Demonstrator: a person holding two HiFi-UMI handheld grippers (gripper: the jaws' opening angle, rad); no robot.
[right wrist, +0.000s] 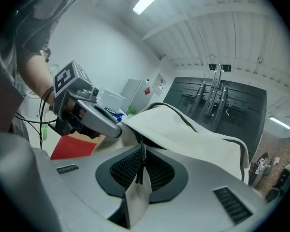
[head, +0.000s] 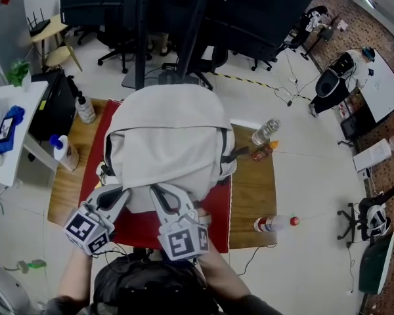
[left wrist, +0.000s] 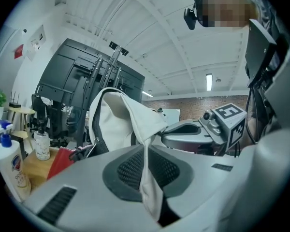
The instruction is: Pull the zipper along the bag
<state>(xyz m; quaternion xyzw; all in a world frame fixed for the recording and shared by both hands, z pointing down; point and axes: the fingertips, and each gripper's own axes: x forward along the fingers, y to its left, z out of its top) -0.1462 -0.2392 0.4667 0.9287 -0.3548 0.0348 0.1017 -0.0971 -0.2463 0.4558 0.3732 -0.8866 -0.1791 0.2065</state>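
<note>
A cream backpack (head: 167,136) with dark zipper lines lies on a red mat (head: 141,230) on a wooden table (head: 253,195). Both grippers are at its near edge, side by side. My left gripper (head: 113,197) is shut on a fold of the bag's cream fabric (left wrist: 150,187), which hangs down between its pads (left wrist: 128,170). My right gripper (head: 167,195) is shut on a cream zipper pull tab (right wrist: 137,197) with a thin black cord (right wrist: 141,170) leading up into the bag (right wrist: 193,134). The left gripper (right wrist: 99,122) shows close beside it in the right gripper view.
A white spray bottle (head: 64,151) and a pump bottle (head: 85,109) stand at the table's left. A clear bottle (head: 265,132) and an orange one (head: 262,151) lie at the right. A red-capped bottle (head: 272,224) lies near the front right corner. Office chairs stand beyond.
</note>
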